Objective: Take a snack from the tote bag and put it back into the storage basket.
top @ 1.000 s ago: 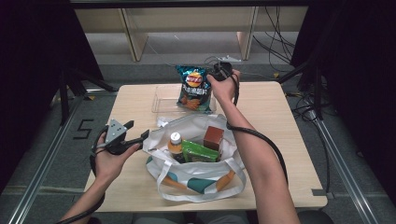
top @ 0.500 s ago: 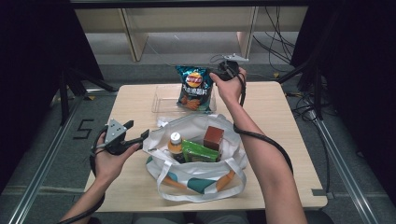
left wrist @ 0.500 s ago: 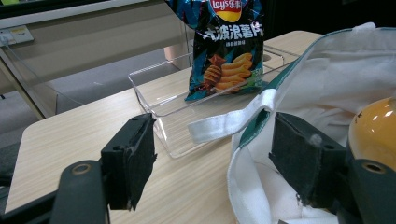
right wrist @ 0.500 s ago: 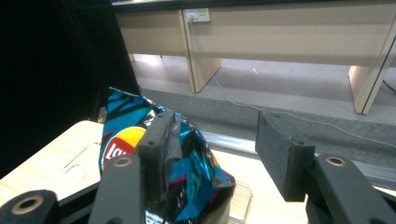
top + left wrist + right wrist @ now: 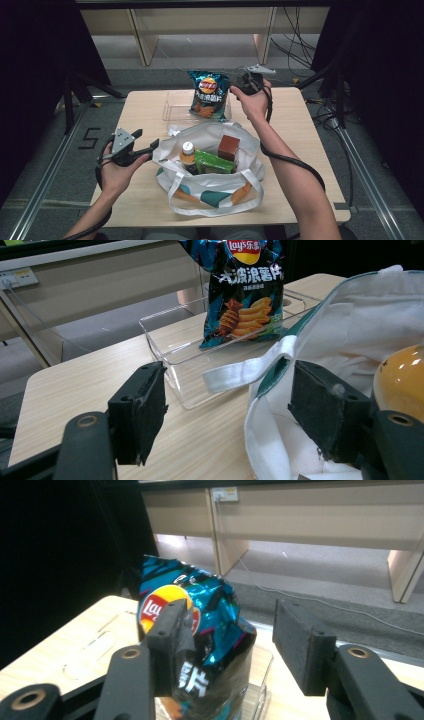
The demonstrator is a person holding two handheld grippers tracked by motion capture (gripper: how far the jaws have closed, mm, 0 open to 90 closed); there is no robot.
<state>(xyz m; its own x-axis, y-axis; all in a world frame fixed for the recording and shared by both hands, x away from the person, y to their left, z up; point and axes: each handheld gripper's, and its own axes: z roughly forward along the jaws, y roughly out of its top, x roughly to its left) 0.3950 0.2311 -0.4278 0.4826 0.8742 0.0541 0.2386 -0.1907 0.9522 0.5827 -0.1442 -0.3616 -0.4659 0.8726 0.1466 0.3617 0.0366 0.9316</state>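
Chip bag [image 5: 208,95] stands upright in clear tray [image 5: 172,107] at table's [image 5: 310,150] far edge. Judged light, crinkly, crushable, slippery film; best pinched at top seam. Right gripper [image 5: 239,83] jaws have just been opening, now wide, bag between but unpressed. Left gripper [image 5: 150,149] jaws wide at tote [image 5: 210,175] rim. Open room right of tray.

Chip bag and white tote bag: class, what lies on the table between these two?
In the high view, the near wall of the clear plastic tray holding the chip bag, then the tote bag's white handle strap.
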